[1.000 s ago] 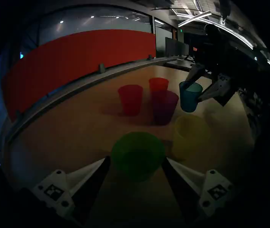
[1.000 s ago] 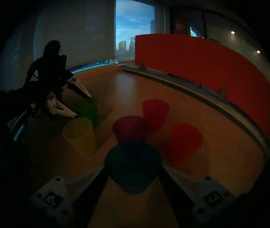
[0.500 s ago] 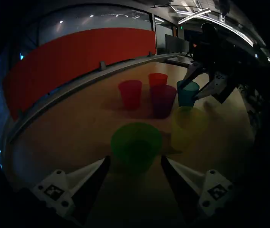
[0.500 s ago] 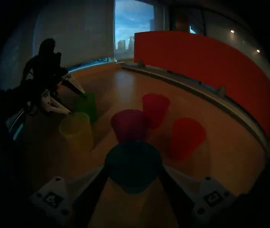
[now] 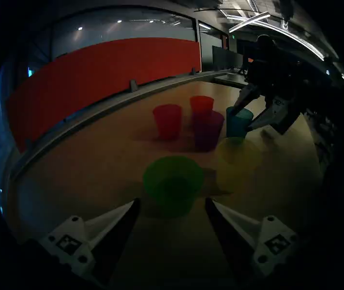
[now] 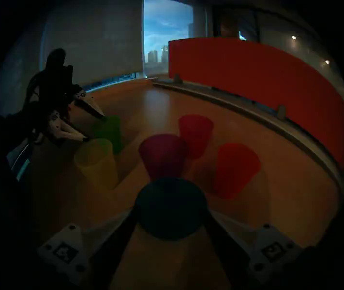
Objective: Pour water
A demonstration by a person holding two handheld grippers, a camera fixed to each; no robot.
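The room is dim, with a red partition (image 5: 104, 72) along the far edge of the wooden tabletop (image 5: 99, 164) and a bright window (image 6: 164, 36) at one end. In the left gripper view you have bare wood to the left of the cups, out to the partition edge. In the right gripper view there is bare wood to the right of them.

Your left claw (image 5: 171, 205) is level and low, and the green cup (image 5: 173, 183) stands upright between its fingers. I cannot tell whether they press on it. The yellow cup (image 5: 234, 162) is just beside it on the right. Beyond these cluster the purple cup (image 5: 208, 129), red cup (image 5: 168, 121) and orange cup (image 5: 201, 105).

Your right claw (image 6: 171, 211) is clamped on the teal cup (image 6: 171, 208), both fingers against its sides. The cup is upright, at or near the tabletop, just beside the purple cup.
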